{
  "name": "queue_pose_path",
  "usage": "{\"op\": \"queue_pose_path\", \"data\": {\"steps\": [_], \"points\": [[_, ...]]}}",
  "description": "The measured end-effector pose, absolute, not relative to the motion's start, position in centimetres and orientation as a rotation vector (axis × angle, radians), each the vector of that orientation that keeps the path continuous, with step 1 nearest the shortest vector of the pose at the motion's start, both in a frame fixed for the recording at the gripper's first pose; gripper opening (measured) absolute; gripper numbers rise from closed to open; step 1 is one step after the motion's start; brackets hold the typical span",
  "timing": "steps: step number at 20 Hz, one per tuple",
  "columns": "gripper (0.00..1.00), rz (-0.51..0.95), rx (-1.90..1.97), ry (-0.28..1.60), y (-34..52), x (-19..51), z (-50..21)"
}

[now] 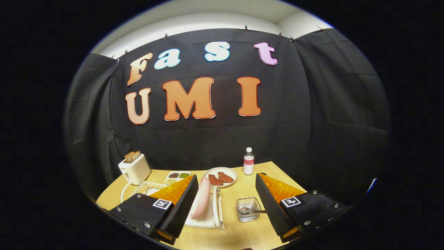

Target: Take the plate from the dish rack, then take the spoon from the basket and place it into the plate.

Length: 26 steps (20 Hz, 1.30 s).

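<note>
Hovering above a light wooden table (242, 194), the gripper (227, 205) has its two fingers spread wide with nothing held between them. A pink plate (203, 198) stands on edge in a white dish rack (216, 208), just beside the left finger and within the gap. Nearer the right finger sits a small clear basket (248, 209) with a spoon (249, 209) lying in it, its handle pointing toward that finger. Beyond the fingers rest a white plate of reddish food (220, 177), a divided dish of beans (178, 176), a capped water bottle (248, 161), and, off to the left, a white toaster (134, 168) with bread slices sticking up.
</note>
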<state>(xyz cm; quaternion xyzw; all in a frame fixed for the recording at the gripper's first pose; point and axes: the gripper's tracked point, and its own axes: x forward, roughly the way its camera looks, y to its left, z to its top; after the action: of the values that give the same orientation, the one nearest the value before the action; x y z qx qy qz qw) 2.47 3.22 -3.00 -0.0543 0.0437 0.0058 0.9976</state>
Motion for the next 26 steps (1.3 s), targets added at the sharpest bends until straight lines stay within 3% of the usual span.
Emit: {"op": "queue_pose_path", "data": {"steps": [17, 21, 24, 26], "points": [[0.98, 0.045, -0.185, 0.322, 7.8, 9.6, -12.1], [0.90, 0.007, -0.214, 0.348, 7.7, 10.8, -13.8], [0.75, -0.013, -0.238, 0.369, 7.9, 11.5, -14.7], [0.71, -0.018, -0.246, 0.378, 8.4, 12.2, -15.2]]}}
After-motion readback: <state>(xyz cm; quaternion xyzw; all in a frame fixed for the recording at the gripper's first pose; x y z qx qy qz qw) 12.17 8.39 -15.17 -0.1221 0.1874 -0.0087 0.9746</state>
